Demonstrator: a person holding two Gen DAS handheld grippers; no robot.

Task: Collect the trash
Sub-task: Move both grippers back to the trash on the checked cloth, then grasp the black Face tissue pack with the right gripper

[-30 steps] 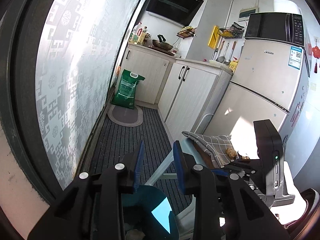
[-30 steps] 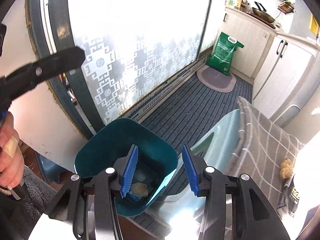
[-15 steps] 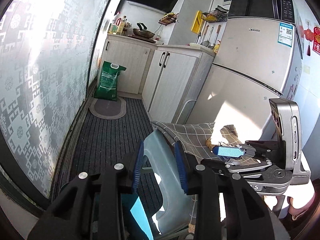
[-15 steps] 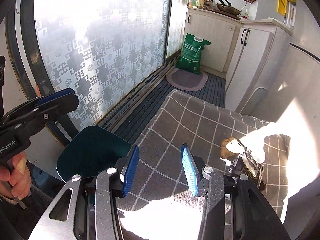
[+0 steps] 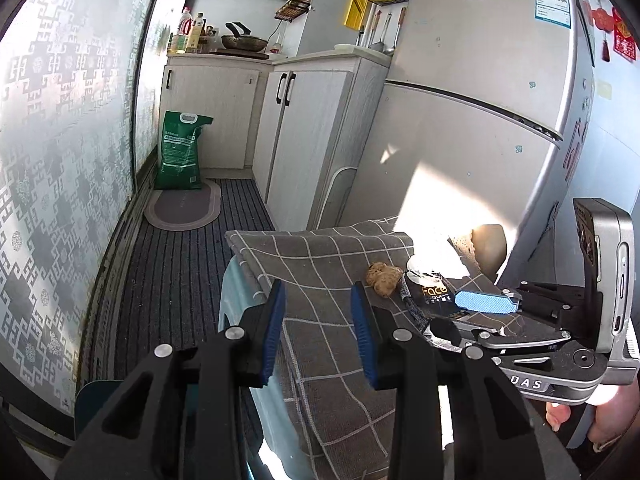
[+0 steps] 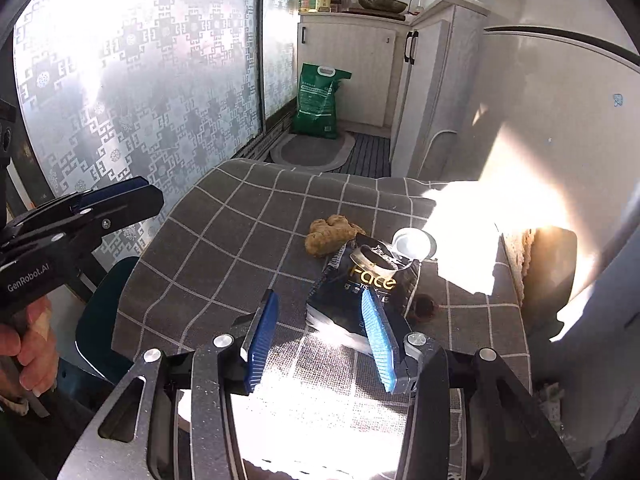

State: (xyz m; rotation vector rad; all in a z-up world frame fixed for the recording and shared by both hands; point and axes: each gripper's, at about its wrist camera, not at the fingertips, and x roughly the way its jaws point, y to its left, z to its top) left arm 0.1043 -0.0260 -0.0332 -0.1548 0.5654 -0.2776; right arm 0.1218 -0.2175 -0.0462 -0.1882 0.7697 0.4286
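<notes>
Now over grey checked cloth (image 6: 224, 236). Right gripper (image 6: 324, 332) jaws apart, nothing pinched; black "Face" tissue packet (image 6: 368, 280) lying just ahead between the blue pads, touching a crumpled brown paper wad (image 6: 328, 236). Left gripper (image 5: 318, 326) jaws apart, empty, above cloth edge. Teal plastic bin (image 6: 104, 320) beside the table, lower left.

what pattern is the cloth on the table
Dark grey cloth with a thin white grid check, clearest in the right wrist view.

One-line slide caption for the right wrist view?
Open right gripper nears black tissue pack beside a ginger-like lump on checked cloth.
</notes>
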